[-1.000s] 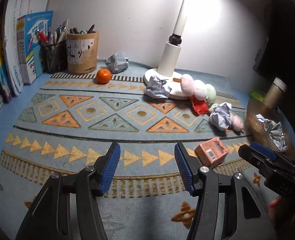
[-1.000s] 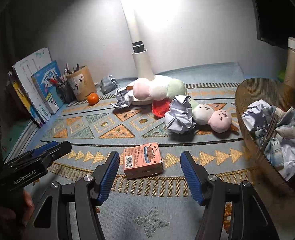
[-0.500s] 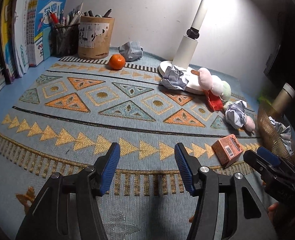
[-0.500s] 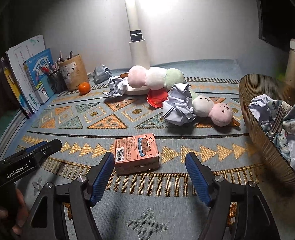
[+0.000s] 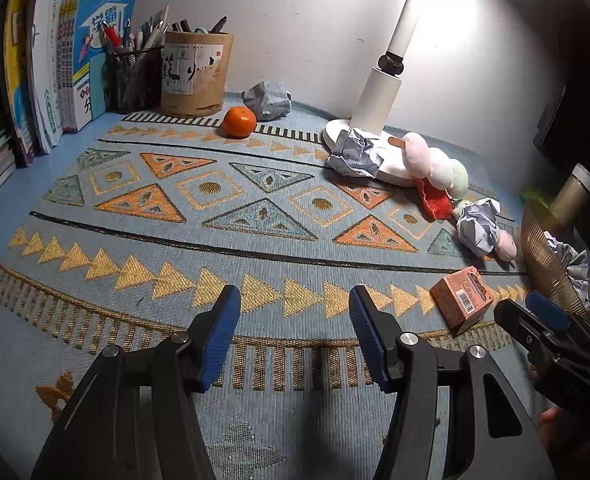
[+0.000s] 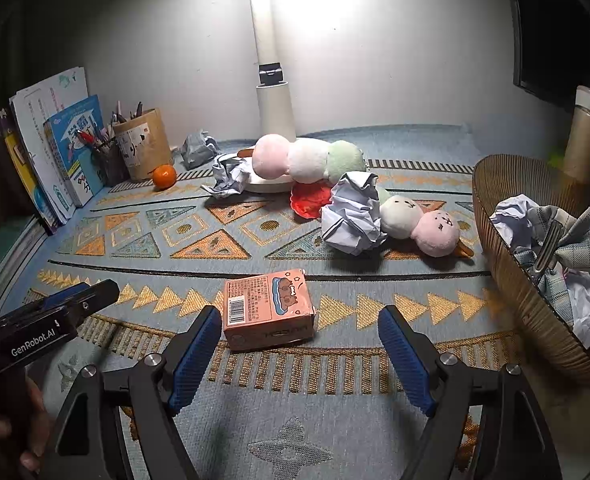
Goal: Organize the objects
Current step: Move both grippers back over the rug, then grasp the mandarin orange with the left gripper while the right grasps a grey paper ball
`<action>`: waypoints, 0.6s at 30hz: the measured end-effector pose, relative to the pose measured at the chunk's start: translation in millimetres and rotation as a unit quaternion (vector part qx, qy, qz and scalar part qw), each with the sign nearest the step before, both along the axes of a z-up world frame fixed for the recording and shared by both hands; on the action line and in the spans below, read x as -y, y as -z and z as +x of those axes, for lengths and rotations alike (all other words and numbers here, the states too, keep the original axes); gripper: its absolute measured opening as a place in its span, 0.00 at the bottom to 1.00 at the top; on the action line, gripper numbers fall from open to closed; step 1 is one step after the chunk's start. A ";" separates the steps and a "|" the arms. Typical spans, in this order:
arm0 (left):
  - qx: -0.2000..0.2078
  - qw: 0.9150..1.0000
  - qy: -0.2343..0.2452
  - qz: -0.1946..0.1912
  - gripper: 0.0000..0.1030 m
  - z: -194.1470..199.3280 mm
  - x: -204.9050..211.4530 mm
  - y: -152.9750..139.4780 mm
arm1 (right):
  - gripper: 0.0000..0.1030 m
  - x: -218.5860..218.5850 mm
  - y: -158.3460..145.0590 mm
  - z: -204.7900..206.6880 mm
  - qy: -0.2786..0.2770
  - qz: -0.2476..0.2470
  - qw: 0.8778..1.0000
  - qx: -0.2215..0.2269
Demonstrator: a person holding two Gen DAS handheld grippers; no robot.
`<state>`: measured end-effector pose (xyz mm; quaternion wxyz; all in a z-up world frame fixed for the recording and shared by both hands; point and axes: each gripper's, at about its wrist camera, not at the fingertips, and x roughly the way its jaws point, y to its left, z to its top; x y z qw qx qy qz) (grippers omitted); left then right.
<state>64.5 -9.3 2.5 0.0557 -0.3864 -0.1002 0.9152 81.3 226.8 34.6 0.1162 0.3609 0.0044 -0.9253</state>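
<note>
A small pink-orange box (image 6: 269, 306) lies flat on the patterned mat (image 6: 215, 240), just past the fingertips of my right gripper (image 6: 299, 318). Its near end sits between the blue pads, closer to the left one, and neither pad touches it. The jaws are opening. My left gripper (image 5: 295, 312) is open over bare mat with nothing between its fingers, and the box (image 5: 461, 298) lies to its right. Crumpled paper balls (image 6: 355, 220) (image 6: 229, 174) (image 6: 199, 148), two plush skewers (image 6: 307, 158) (image 6: 419, 224) and a tangerine (image 6: 164, 176) lie farther back.
A woven basket (image 6: 507, 264) at the right holds crumpled paper and checked cloth. A white lamp base (image 5: 375, 104) stands at the back. Pen holders (image 5: 195, 72) and upright books (image 5: 95, 60) line the back left. A red scrap (image 6: 309, 200) lies by the plush toys.
My right gripper's jaws have spread wider, and the box now sits closer to its fingertips. The left gripper's gap is the same, and its view has shifted slightly.
</note>
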 end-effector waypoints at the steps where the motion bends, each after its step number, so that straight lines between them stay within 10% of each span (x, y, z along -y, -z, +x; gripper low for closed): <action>1: 0.000 1.000 0.000 0.000 0.53 -0.1 0.3 0.0 | 0.77 0.4 -0.1 -0.3 0.000 0.001 1.000 0.000; 10: 0.021 1.000 0.014 -0.003 0.53 -11.6 18.2 -21.8 | 0.77 23.2 -33.8 -33.7 -0.070 -0.048 0.995 0.049; 18: -0.014 0.999 0.025 -0.033 0.53 -97.6 64.6 -51.3 | 0.77 120.8 -75.6 -147.2 -0.101 -0.018 0.993 0.060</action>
